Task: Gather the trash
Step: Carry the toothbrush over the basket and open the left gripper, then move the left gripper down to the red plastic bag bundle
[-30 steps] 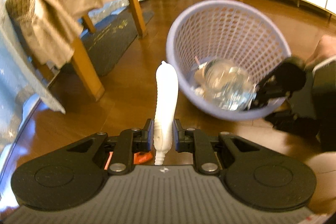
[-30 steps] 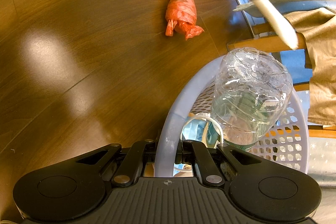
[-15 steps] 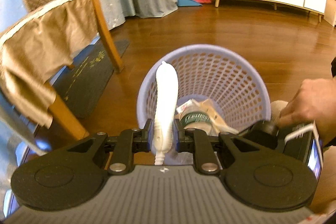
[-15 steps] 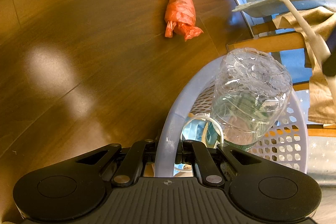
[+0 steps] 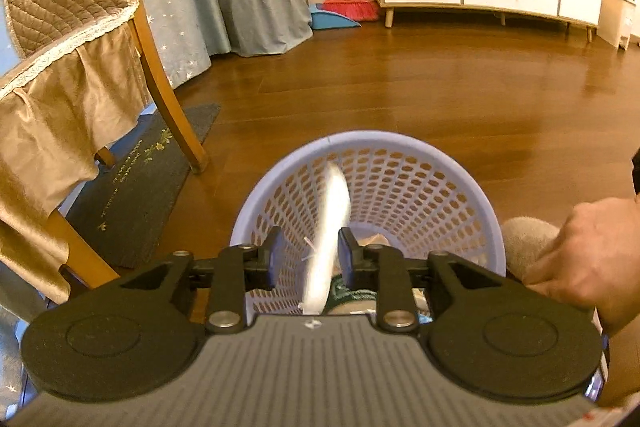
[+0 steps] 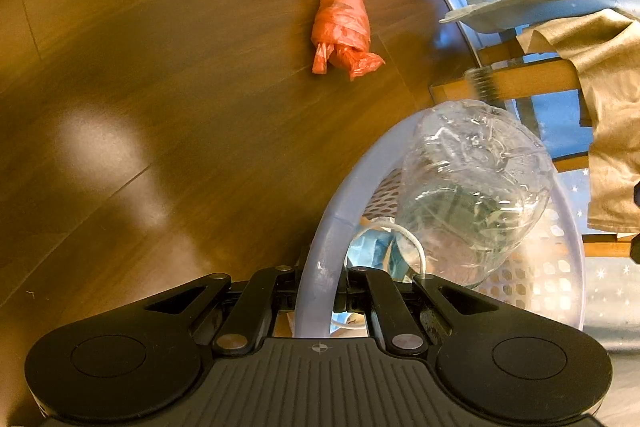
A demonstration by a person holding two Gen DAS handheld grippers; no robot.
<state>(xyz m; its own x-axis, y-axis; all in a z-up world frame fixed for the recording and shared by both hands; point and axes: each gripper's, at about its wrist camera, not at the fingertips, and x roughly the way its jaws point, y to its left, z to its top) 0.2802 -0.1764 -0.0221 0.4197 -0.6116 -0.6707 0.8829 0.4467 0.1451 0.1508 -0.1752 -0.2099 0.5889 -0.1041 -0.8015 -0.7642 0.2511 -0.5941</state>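
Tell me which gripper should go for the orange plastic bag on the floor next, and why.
Left. The left gripper has just been opening, and the white toothbrush between its jaws is dropping into the lavender basket. The right gripper is clamped on the basket rim, steadying it, so the orange plastic bag suits the left.

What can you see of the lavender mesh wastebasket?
The round lavender plastic wastebasket has perforated walls and a smooth solid rim. It stands on the brown wood floor beside a wooden chair. The right tongs are shut on its rim. Inside lie a crushed clear plastic bottle and blue scraps. A blurred white toothbrush drops above it, between the left tongs' parted fingers.
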